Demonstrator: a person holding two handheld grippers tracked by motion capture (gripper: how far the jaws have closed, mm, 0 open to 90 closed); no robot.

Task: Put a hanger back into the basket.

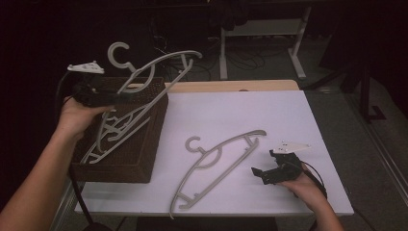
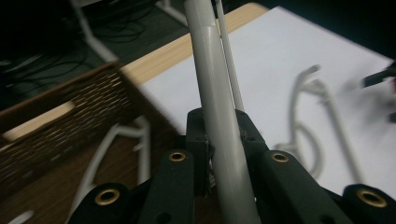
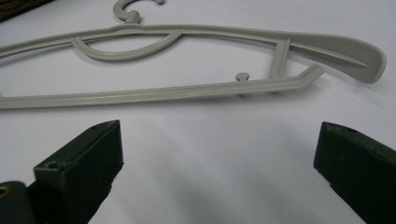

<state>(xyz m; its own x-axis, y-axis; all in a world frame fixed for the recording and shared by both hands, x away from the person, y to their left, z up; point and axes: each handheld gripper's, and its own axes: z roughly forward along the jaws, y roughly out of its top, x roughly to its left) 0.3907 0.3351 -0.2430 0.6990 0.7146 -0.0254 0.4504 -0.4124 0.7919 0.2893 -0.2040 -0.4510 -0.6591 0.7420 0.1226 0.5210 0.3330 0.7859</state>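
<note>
The left gripper (image 1: 103, 96) has its jaws clamped on the arm of a raised grey hanger (image 1: 159, 65), held above the brown basket (image 1: 139, 144), hook up and long axis slanting up toward the far right. The left gripper view shows that grip close. A second hanger (image 1: 219, 163) lies flat on the white surface (image 1: 288, 115), running diagonally. The right gripper (image 1: 262, 173), jaws wide, rests just beside it

bare white table (image 1: 269, 115) right of the wicker basket (image 1: 139, 159), flat hanger (image 1: 216, 163) blocking centre front, raised hanger (image 1: 159, 72) spanning above basket, open strip behind flat hanger
</note>
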